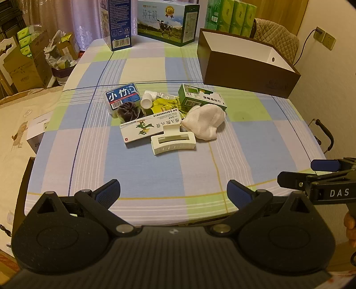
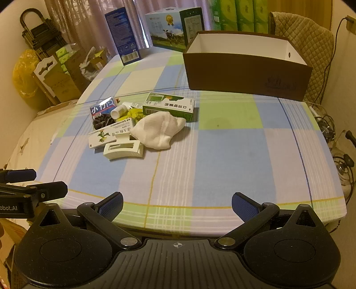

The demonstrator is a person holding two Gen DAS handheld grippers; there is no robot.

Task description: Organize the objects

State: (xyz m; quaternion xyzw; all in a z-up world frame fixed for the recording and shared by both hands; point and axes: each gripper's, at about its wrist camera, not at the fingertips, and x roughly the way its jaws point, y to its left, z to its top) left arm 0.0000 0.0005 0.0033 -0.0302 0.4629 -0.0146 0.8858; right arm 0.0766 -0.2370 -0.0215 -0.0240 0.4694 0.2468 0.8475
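A pile of small items lies mid-table: a cream hair claw clip point(image 1: 173, 142) point(image 2: 123, 150), a white sock point(image 1: 203, 122) point(image 2: 159, 129), a white medicine box point(image 1: 142, 131) point(image 2: 109, 133), a green box point(image 1: 201, 100) point(image 2: 170, 106), a blue pack point(image 1: 122, 96) point(image 2: 102, 109), a dark scrunchie point(image 1: 128, 111) point(image 2: 102, 122), a small white bottle point(image 1: 147, 99) point(image 2: 119, 111) and yellow packets point(image 1: 165, 105). An open brown box point(image 1: 247, 73) point(image 2: 244, 73) with a white inside stands behind them to the right. My left gripper point(image 1: 173, 193) and right gripper point(image 2: 176, 203) hover open over the table's near edge, both holding nothing.
A blue carton point(image 1: 118, 22) point(image 2: 123, 35), a milk carton point(image 1: 166, 22) point(image 2: 173, 29) and green tissue packs point(image 1: 231, 15) stand at the table's far edge. Cardboard boxes point(image 1: 26, 66) sit left of the table. A quilted chair back point(image 2: 311, 51) is at the right. Checked cloth point(image 2: 222, 155) covers the table.
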